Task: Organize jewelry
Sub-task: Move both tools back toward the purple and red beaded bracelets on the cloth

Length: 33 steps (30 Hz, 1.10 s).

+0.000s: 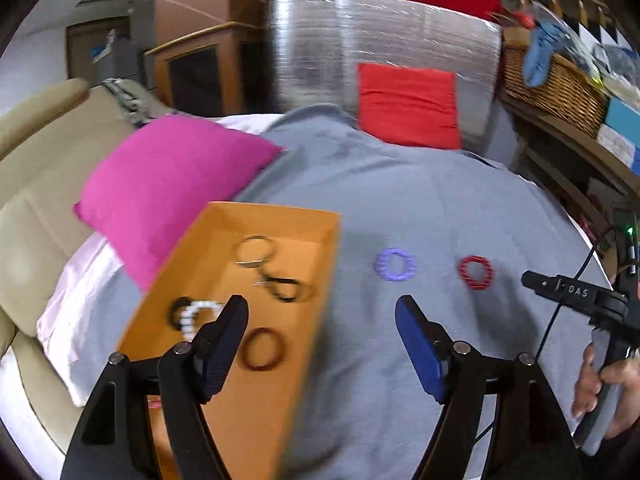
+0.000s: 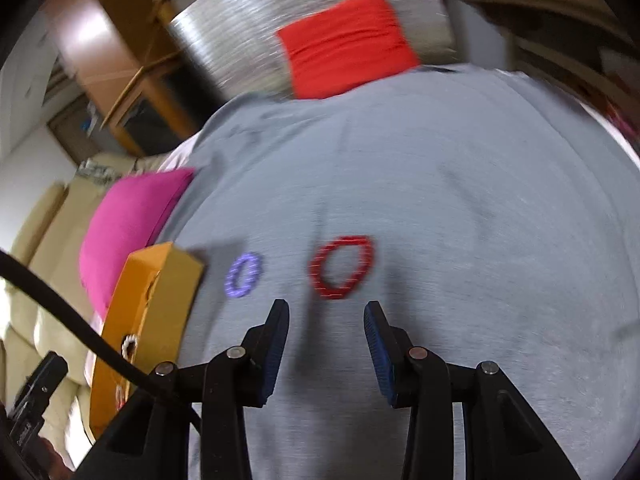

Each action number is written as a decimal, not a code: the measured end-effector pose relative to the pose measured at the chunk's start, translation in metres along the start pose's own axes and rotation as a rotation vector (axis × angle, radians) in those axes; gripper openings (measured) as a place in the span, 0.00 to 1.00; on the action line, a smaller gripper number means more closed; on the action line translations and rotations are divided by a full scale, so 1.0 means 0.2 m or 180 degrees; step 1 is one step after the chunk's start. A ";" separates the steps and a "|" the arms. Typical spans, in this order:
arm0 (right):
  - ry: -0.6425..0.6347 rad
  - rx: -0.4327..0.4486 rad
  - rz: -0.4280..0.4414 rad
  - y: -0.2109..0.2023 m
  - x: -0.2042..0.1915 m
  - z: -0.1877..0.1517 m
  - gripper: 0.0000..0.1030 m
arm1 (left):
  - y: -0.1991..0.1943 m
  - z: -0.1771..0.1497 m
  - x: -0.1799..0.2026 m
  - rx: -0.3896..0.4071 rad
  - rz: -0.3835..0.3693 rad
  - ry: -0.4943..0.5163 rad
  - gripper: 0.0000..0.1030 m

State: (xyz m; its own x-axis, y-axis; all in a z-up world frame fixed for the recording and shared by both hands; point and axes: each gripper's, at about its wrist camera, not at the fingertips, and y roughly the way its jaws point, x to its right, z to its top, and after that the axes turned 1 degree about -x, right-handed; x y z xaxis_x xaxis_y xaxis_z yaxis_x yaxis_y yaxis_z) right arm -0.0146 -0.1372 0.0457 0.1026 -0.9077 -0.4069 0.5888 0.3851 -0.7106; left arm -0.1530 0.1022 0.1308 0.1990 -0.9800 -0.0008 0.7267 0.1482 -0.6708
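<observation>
Black linkage arms, silver pivot screws, ribbed blue pads (image 2: 276, 352), black cable (image 2: 72, 320) (white "DAS" lettering)

Even indoor light, moderately bright. Both fisheye views bend hard at dark rounded edges. Motion blur smears the right wrist view most. The silver foil panel (image 1: 384, 52) glares; soft shadows lie on the grey cloth (image 2: 440, 200).

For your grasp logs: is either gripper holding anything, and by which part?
Nothing held: left gripper and right gripper are both open and empty.
</observation>
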 end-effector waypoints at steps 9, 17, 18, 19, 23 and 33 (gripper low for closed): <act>0.0270 -0.0007 -0.0062 -0.06 0.26 0.07 0.41 | 0.25 -0.03 0.46 -0.0186 -0.0002 0.0152 0.74; 0.0567 0.0062 -0.0043 -0.12 0.42 0.11 0.42 | 0.27 -0.04 0.67 -0.0151 0.0028 0.0262 0.74; 0.0584 0.0068 -0.0021 -0.13 0.44 0.11 0.42 | 0.27 -0.04 0.68 -0.0127 0.0039 0.0272 0.74; 0.0590 0.0076 -0.0019 -0.15 0.45 0.10 0.42 | 0.27 -0.04 0.70 -0.0102 0.0053 0.0288 0.74; 0.0617 0.0065 -0.0059 -0.16 0.49 0.09 0.42 | 0.31 -0.05 0.76 -0.0069 0.0122 0.0375 0.74; 0.0561 -0.0139 -0.0048 0.00 0.42 0.09 0.42 | 0.39 -0.06 0.74 0.0162 0.0249 0.0684 0.74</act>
State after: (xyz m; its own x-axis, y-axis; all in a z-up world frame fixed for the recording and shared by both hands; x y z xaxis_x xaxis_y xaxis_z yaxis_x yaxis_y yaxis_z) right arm 0.0088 -0.2164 0.0224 -0.0503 -0.8716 -0.4877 0.5534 0.3821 -0.7401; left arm -0.0735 -0.0334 0.0697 0.1155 -0.9702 -0.2129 0.7478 0.2260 -0.6243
